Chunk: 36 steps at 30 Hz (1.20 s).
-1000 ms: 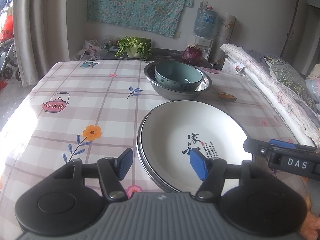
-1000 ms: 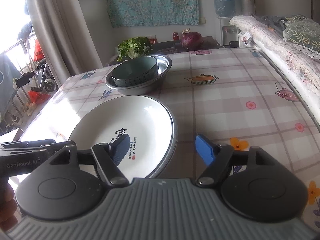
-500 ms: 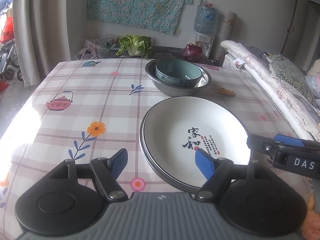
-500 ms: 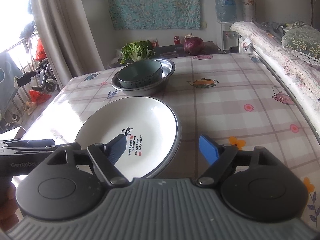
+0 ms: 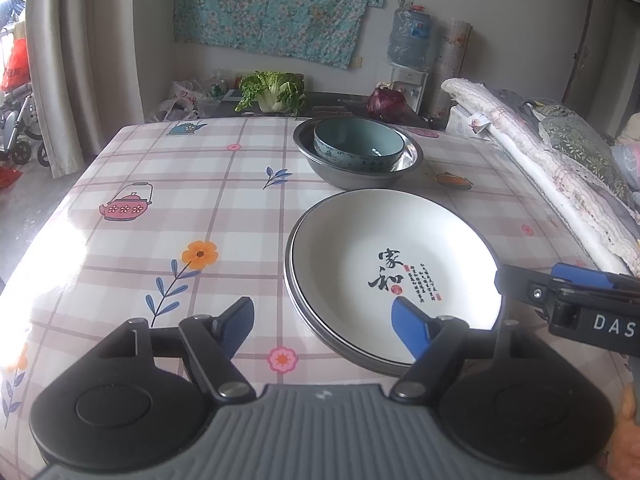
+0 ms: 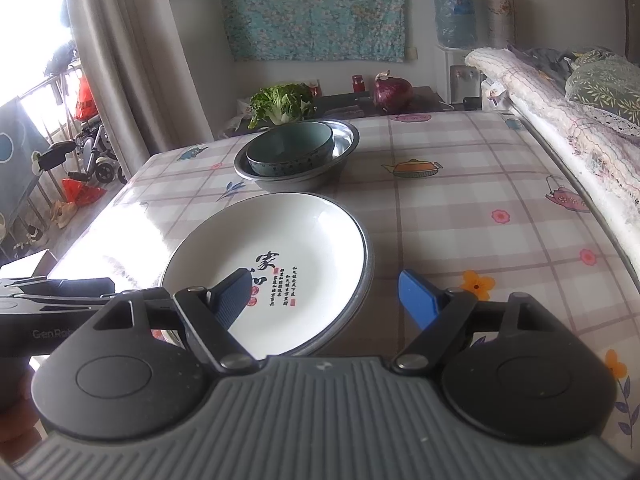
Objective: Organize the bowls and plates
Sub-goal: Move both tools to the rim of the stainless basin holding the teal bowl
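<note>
Tablecloth bears plate between open tools.

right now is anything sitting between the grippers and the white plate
Nothing visible does. The white plate lies bare on another plate, with only tablecloth nearby. The left gripper and right gripper flank its near rim, jaws open. The bowls sit beyond it.

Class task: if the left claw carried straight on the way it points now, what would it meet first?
Probably the tablecloth just left of the white plate; the open left claw straddles that plate's near-left rim, so its right finger might catch it. Depth is unclear.
</note>
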Each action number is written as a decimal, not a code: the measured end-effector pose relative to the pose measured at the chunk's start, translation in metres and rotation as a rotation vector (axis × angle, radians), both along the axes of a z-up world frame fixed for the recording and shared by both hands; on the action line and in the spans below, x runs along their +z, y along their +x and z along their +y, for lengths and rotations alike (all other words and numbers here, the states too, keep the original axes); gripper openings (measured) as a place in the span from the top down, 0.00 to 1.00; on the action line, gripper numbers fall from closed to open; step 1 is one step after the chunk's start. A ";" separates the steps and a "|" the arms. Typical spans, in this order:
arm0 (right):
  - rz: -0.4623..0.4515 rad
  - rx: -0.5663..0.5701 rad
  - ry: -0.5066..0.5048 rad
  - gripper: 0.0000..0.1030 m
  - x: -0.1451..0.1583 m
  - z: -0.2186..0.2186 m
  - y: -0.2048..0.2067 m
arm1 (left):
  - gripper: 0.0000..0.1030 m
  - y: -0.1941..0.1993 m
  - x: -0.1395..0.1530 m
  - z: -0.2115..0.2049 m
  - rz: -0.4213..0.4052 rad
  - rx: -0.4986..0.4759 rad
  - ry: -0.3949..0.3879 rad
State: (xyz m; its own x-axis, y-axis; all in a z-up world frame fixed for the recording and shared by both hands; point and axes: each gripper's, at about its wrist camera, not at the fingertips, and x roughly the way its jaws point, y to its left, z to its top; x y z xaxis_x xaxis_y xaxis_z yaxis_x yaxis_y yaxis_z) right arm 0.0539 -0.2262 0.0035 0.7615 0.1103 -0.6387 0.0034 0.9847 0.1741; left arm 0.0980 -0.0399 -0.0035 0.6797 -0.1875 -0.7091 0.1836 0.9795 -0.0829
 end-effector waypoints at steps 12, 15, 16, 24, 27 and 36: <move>0.006 0.015 0.009 0.21 -0.002 0.004 0.004 | 0.23 0.004 0.001 0.003 -0.007 0.004 0.025; 0.007 0.023 0.007 0.22 -0.001 0.007 0.007 | 0.23 0.008 0.002 0.003 -0.010 0.006 0.033; 0.007 0.025 0.007 0.22 -0.001 0.007 0.008 | 0.23 0.009 0.002 0.003 -0.010 0.007 0.034; 0.010 0.043 0.002 0.21 -0.001 0.011 0.017 | 0.23 0.023 0.005 0.006 -0.018 0.017 0.042; 0.010 0.049 0.003 0.21 0.001 0.012 0.023 | 0.23 0.031 0.006 0.007 -0.020 0.023 0.046; 0.010 0.066 -0.001 0.21 0.006 0.004 0.050 | 0.23 0.063 0.011 0.013 -0.018 0.057 0.065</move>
State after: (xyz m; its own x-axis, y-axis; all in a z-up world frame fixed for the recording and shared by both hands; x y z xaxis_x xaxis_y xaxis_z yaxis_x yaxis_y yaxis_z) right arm 0.1035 -0.2225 0.0097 0.7465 0.1593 -0.6460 -0.0596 0.9830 0.1735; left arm 0.1609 -0.0269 0.0070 0.7010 -0.1024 -0.7057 0.1287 0.9916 -0.0161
